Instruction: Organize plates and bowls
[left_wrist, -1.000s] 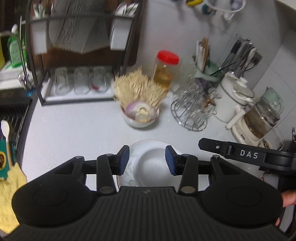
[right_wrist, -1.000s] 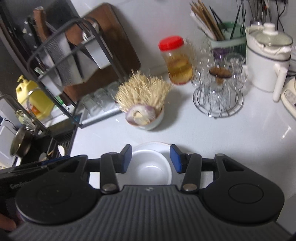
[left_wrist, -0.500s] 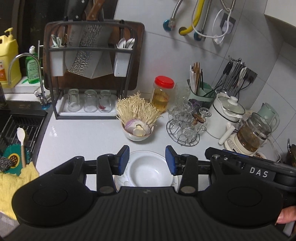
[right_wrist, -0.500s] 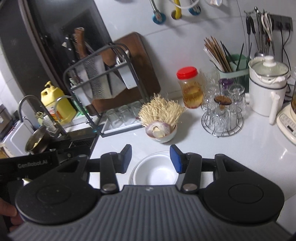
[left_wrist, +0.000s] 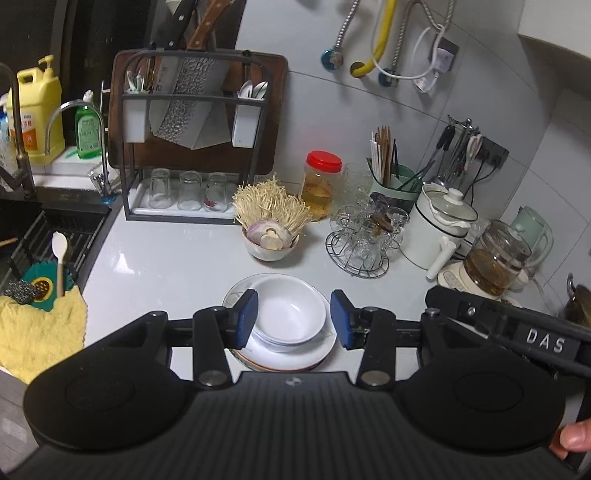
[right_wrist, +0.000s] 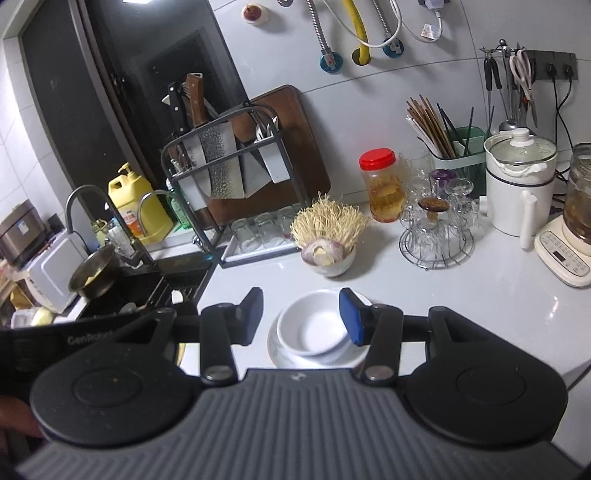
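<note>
Counter (left_wrist: 166, 258) of pale grey fills the middle of both wrist views, running from a dark sink (left_wrist: 33, 236) at the left edge to a crowd of kitchenware along the tiled wall. Black metal rack (left_wrist: 192, 155) stands at upper left of the left wrist view, holding a cleaver and knives above a row of upturned glasses, with a brown cutting board (right_wrist: 295, 147) leaning behind it. White pot (left_wrist: 439, 229) with a lid sits at the right, beside a wire stand of glasses (left_wrist: 362, 243) and a red-lidded jar (left_wrist: 321, 184). Stack of plates and bowls (left_wrist: 288, 332) rests on the counter at lower centre of the left wrist view, a white bowl (left_wrist: 291, 314) nested on top; the same stack shows at lower centre of the right wrist view. Small bowl (left_wrist: 271, 247) packed with enoki mushrooms and a halved onion stands just beyond it. Left gripper (left_wrist: 293, 319) hovers above the stack, jaws partly open and holding nothing, blue pads framing the bowl without touching it. Right gripper (right_wrist: 301, 315) likewise hangs over the stack with jaws partly open and empty. Yellow cloth (left_wrist: 40, 332) lies at the lower left edge, by the sink.
</note>
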